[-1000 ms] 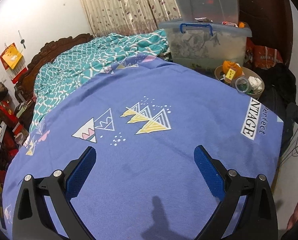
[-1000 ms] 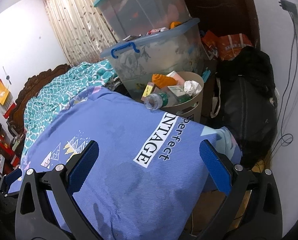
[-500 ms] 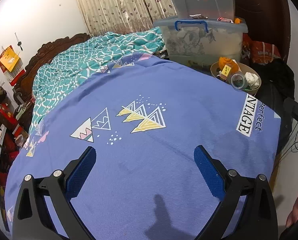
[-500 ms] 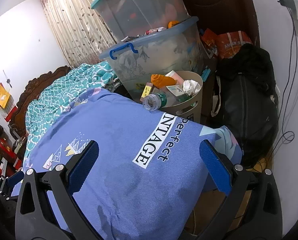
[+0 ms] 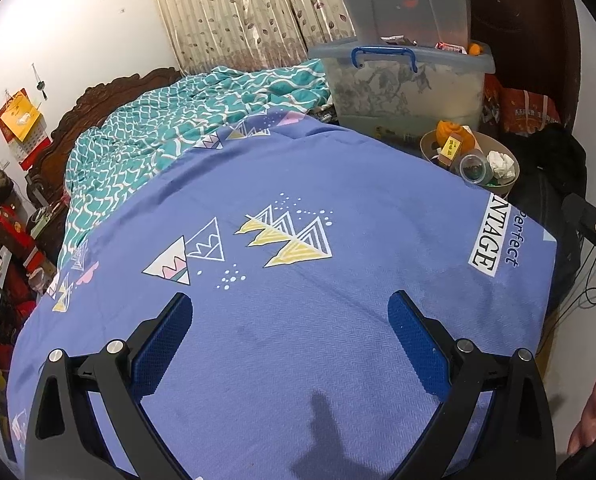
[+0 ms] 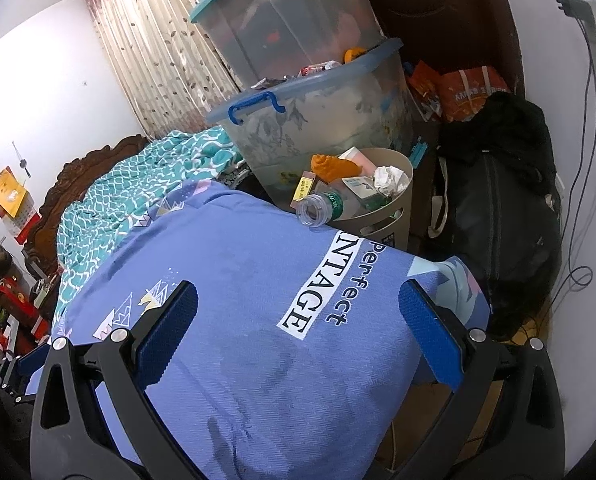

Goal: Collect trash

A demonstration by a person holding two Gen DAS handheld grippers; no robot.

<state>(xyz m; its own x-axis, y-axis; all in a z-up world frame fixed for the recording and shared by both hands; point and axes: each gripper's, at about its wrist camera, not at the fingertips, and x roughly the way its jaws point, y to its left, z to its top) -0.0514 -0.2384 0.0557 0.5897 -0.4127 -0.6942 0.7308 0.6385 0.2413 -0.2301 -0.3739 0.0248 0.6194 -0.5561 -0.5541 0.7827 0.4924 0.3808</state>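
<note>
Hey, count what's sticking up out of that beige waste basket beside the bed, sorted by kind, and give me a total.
In the beige plastic waste basket, as far as visible:
Clear plastic bottle with green label: 1
Crumpled white paper ball: 1
Orange ridged plastic piece: 1
Small cartons or boxes: about 3, partly hidden
Total: about 6

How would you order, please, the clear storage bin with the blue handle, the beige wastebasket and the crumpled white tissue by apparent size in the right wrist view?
1. Clear storage bin with blue handle, largest.
2. Beige wastebasket.
3. Crumpled white tissue, smallest; it lies inside the wastebasket.
</note>
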